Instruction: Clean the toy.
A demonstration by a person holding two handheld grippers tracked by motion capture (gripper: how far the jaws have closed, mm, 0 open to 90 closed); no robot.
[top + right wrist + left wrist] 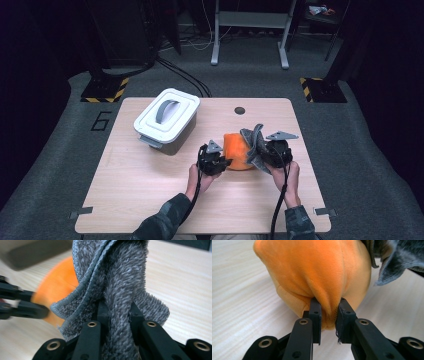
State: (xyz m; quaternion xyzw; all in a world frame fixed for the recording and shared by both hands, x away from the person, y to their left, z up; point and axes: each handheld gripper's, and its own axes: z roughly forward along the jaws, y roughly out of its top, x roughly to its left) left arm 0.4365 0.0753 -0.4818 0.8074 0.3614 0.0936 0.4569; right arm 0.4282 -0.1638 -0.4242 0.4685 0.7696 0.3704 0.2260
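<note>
High view: person's hands enter at table (pixel 150 210) near edge. Left gripper (pixel 220 162) pinches fold of orange plush (pixel 237 151) at table centre. Right gripper (pixel 260 152) clamped on grey towel (pixel 252 140), which drapes against plush right side. Farther left on table, white lidded box (pixel 165 120) with grey handle, well apart from plush. On floor left of table, marking "6" (pixel 101 120). Nothing between grippers and plush.

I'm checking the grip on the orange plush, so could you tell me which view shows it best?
The left gripper view: the left gripper pinches a fold of the orange plush close up. The high view shows it small; the right gripper view shows it blurred behind the grey cloth.
</note>
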